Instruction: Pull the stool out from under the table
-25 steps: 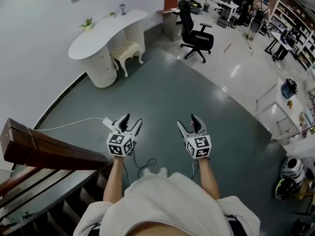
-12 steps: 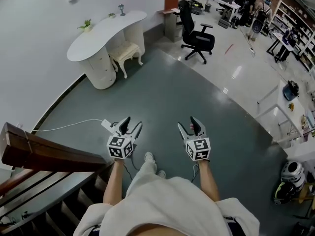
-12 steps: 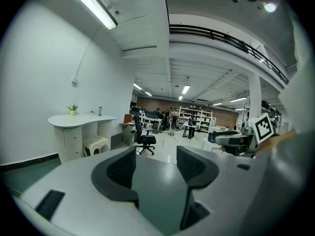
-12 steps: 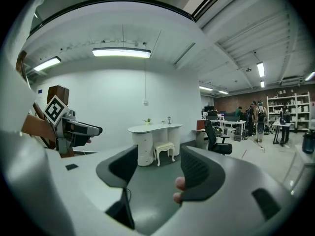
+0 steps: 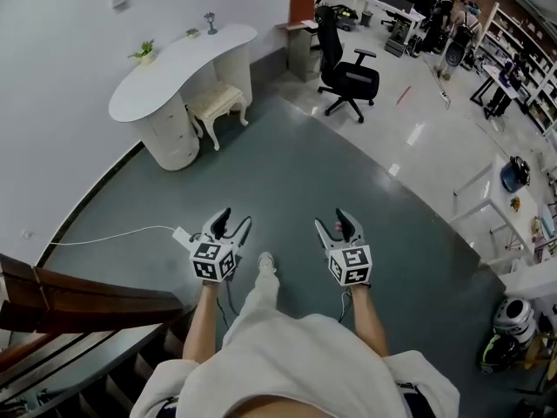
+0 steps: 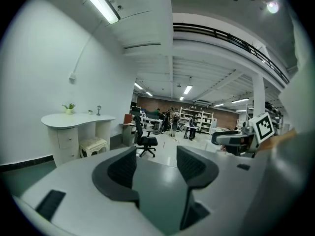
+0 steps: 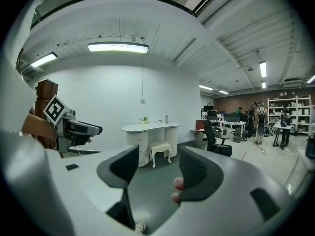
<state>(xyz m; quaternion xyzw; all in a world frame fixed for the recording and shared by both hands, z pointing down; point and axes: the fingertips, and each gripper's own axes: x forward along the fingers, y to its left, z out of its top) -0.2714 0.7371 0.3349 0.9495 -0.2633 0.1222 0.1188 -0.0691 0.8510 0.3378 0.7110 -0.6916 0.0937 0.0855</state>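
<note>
The cream stool (image 5: 213, 103) stands tucked under the curved white table (image 5: 178, 59) against the far wall, several steps ahead of me. My left gripper (image 5: 233, 220) and right gripper (image 5: 332, 223) hang side by side over the grey floor, both open with nothing between the jaws. The right jaws have just been closing a little. In the left gripper view, stool (image 6: 93, 144) and table (image 6: 76, 119) lie far off to the left of the jaws. The right gripper view has the stool (image 7: 161, 146) straight beyond the jaws, under the table (image 7: 150, 127).
A black office chair (image 5: 348, 68) stands to the right of the table. A dark wooden stair rail (image 5: 78, 299) runs at lower left. A white cable with a power strip (image 5: 181, 236) lies on the floor by my left gripper. White benches (image 5: 496, 181) and helmets (image 5: 513, 316) line the right side.
Both grippers have moved forward toward the table as the person walks. The stair rail has slid back to the lower left, and a foot has stepped out between the grippers.
</note>
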